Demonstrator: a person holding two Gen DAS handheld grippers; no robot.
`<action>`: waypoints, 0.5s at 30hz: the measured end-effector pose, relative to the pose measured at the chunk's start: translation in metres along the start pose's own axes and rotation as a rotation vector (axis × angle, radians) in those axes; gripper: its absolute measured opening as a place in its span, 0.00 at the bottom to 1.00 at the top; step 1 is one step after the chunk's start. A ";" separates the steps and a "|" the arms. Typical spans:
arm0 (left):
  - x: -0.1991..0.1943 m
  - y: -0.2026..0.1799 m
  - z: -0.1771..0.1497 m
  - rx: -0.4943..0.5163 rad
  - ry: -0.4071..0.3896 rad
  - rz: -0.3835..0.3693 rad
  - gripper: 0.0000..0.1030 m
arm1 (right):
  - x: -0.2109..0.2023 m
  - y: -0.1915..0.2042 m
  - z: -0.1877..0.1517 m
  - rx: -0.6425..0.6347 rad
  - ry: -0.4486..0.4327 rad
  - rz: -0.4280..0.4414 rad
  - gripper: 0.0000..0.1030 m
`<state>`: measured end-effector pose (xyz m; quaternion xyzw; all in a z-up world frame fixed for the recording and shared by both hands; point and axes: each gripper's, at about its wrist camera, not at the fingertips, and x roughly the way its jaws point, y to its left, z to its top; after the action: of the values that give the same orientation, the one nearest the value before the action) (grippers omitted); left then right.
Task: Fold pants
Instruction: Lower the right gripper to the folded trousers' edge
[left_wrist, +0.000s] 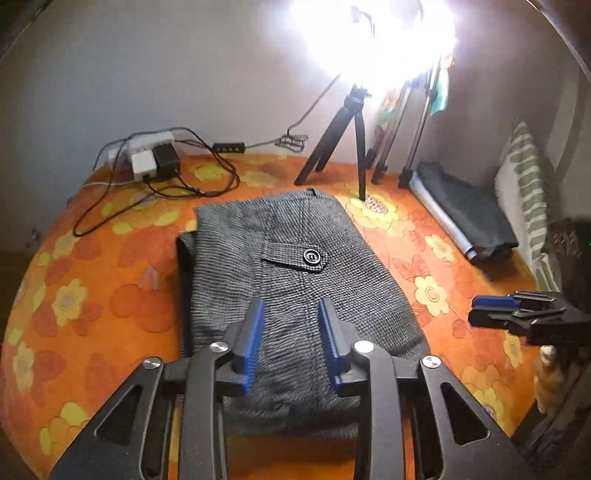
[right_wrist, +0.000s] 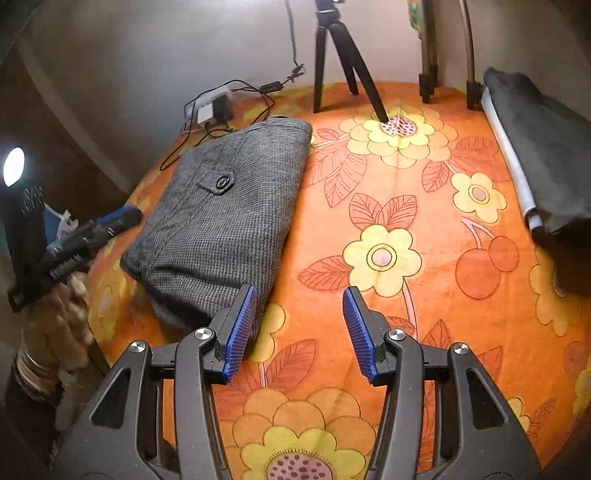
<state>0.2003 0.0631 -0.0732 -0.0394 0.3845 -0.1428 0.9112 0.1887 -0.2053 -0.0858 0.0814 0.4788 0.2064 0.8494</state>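
Both claws spread, gripping nothing: left claw (left_wrist: 291, 343) hovers over the folded pants (left_wrist: 295, 280), right claw (right_wrist: 299, 328) beside them; careless contact could undo the fold

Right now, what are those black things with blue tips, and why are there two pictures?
They are two grabbing tools that a person holds, one in each hand. Each has a small camera looking out along its blue jaws, so you get one picture per tool. The left gripper hangs over the folded grey pants, jaws open, holding nothing. The right gripper is open too, beside the pants' edge. The pants lie on an orange flowered cloth. Behind stand a tripod, a bright lamp and chargers with cables.
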 end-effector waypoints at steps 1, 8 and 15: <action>0.005 -0.002 -0.001 -0.002 0.008 -0.004 0.33 | 0.000 -0.002 0.007 0.025 -0.022 0.039 0.50; 0.029 -0.005 -0.013 0.083 0.064 0.142 0.33 | 0.041 0.037 -0.001 -0.067 0.035 0.088 0.50; 0.019 0.034 -0.017 -0.024 0.060 0.139 0.44 | 0.067 0.055 -0.032 -0.207 0.136 0.004 0.50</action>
<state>0.2086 0.0905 -0.1040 -0.0191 0.4153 -0.0758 0.9063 0.1768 -0.1292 -0.1364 -0.0199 0.5114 0.2616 0.8183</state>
